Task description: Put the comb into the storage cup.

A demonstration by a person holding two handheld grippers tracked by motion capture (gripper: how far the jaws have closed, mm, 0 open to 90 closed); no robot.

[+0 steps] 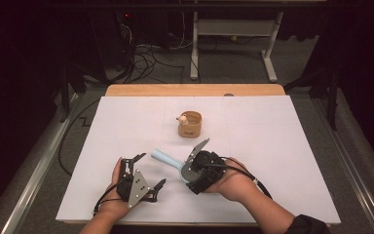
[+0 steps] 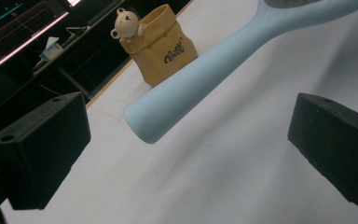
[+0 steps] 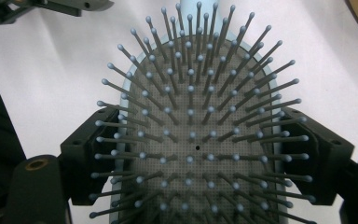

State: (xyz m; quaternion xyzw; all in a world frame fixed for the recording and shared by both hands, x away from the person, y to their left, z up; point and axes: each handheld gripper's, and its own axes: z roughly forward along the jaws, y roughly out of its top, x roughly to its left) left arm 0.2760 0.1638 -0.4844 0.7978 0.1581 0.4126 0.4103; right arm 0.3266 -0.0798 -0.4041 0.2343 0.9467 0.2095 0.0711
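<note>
A light blue hairbrush [image 1: 168, 161] lies at the near middle of the white table [image 1: 272, 146], its handle pointing toward the left gripper. My right gripper [image 1: 194, 175] is shut on the brush head; in the right gripper view the black jaws press both side edges of the bristled head [image 3: 196, 135]. My left gripper [image 1: 150, 169] stands open beside the handle. In the left gripper view its jaws are wide apart and the handle end [image 2: 168, 109] hangs a little ahead of them, apart from both. A tan pot [image 1: 190, 125] with a small bear figure [image 2: 126, 23] stands beyond.
The table's wooden far edge [image 1: 195, 89] borders a floor with cables [image 1: 146, 61] and a white desk frame [image 1: 233, 34]. Part of the left gripper [image 3: 42, 7] appears at the top left of the right gripper view.
</note>
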